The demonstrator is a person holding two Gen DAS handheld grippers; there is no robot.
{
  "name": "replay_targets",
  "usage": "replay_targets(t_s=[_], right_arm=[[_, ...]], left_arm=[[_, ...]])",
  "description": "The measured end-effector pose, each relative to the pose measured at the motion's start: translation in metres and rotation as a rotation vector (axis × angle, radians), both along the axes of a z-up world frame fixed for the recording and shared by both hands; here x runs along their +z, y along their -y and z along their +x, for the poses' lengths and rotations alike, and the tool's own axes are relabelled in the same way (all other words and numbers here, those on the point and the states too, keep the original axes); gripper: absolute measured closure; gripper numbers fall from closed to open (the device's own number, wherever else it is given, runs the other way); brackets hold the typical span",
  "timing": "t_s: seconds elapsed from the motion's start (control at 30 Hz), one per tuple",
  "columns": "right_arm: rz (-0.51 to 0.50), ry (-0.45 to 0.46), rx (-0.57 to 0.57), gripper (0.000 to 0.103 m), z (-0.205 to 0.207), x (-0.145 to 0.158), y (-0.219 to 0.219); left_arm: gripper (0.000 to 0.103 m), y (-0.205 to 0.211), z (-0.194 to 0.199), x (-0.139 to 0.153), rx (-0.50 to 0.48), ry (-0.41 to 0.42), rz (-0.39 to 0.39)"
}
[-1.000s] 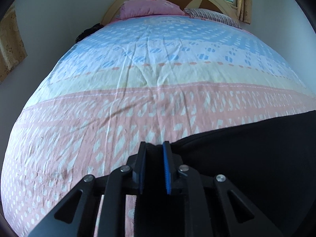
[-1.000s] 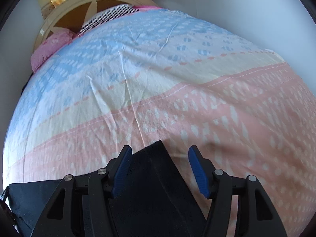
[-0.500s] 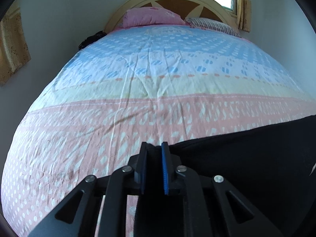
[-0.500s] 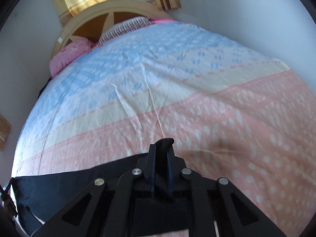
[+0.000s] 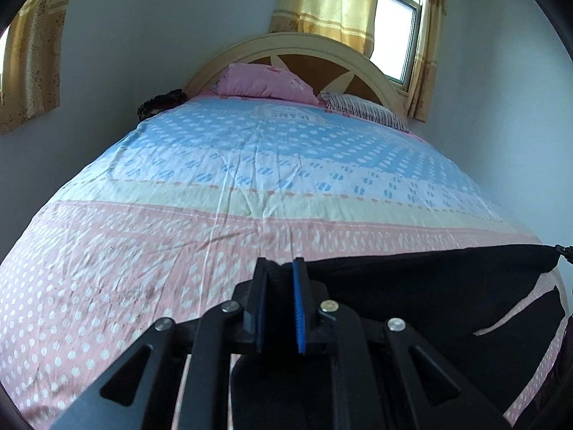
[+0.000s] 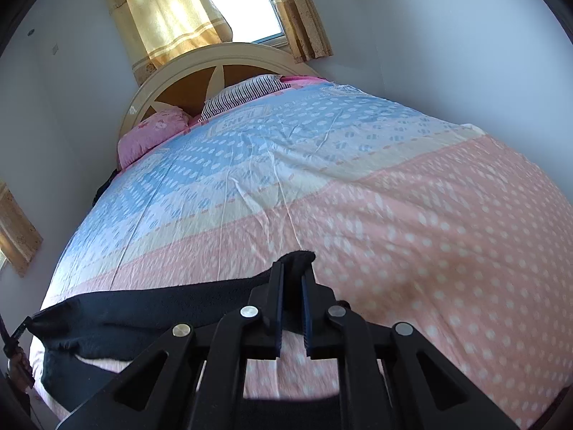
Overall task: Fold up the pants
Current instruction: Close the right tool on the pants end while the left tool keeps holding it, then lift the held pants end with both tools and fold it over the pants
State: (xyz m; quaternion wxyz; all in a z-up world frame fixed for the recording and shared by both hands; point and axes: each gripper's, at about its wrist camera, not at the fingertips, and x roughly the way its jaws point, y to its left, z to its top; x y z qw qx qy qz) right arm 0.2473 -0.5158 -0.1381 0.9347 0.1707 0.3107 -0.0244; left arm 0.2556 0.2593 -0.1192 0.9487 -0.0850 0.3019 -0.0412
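Pants of black cloth lie along the near edge of the bed, on the pink dotted band of the bedspread, with their upper hem lifted and stretched between the two grippers. The left gripper is clamped on one end of that hem, its blue-padded jaws drawn narrow with a fold of black cloth pinched between them. The right gripper grips the other end; its jaws have just been closing and now squeeze a bunched tip of the cloth that pokes out above the fingertips. In the right wrist view the hem runs from the jaws leftward as a taut dark band toward the bed's near left corner, sagging a little below, with a sliver of pink bedspread showing under it. In the left wrist view the cloth spreads rightward to the bed's right edge, where a small dark part sticks out at the cloth's far corner.

Beyond the pants the whole bedspread is open: pink, then a pale yellow stripe, then blue, lightly creased. A pink pillow and a striped pillow sit at the far edge against the arched headboard. Walls run close along both long edges. A curtained window stands behind the headboard.
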Motion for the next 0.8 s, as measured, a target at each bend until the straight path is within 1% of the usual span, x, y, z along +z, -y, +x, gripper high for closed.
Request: replay_targets(t_s=[0.07,0.23,0.37,0.47,0.5,0.57,0.6,0.63,0.67,0.73,0.77,0.8], right_arm=[[0.008,-0.007,-0.007,0.095,-0.015,-0.004,0.003],[0.02,-0.038,-0.028,0.095,-0.048,-0.018,0.01],[0.029,-0.091,-0.052,0.095,-0.069,-0.039,0.016],[0.039,-0.146,-0.053,0.095,-0.074,-0.057,0.019],[0.045,-0.151,-0.061,0.095,-0.077,-0.061,0.02],[0.059,-0.153,-0.085,0.087,-0.083,-0.061,0.02],[0.049,-0.151,-0.105,0.074,-0.086,-0.058,0.02],[0.018,-0.146,-0.125,0.065,-0.09,-0.052,0.016],[-0.018,-0.136,-0.134,0.064,-0.094,-0.045,0.011],[-0.142,-0.093,-0.137,0.064,-0.104,-0.021,-0.012],[-0.187,-0.074,-0.131,0.064,-0.108,-0.012,-0.023],[-0.238,-0.043,-0.096,0.064,-0.112,0.002,-0.042]], left_arm=[[0.09,-0.003,-0.012,0.001,-0.005,0.012,-0.015],[0.09,-0.01,-0.043,-0.006,-0.032,0.02,-0.014],[0.089,-0.007,-0.064,-0.013,-0.058,0.028,0.003],[0.089,-0.004,-0.077,-0.025,-0.077,0.014,0.012],[0.089,-0.004,-0.08,-0.029,-0.078,0.008,0.014],[0.089,-0.002,-0.085,-0.039,-0.08,-0.008,0.013],[0.09,-0.002,-0.087,-0.042,-0.077,-0.013,0.011],[0.089,-0.001,-0.088,-0.046,-0.075,-0.018,0.009],[0.09,-0.001,-0.09,-0.048,-0.073,-0.021,0.009],[0.089,0.0,-0.091,-0.052,-0.071,-0.02,0.01],[0.089,0.0,-0.091,-0.053,-0.07,-0.018,0.01],[0.089,0.0,-0.092,-0.053,-0.069,-0.015,0.012]])
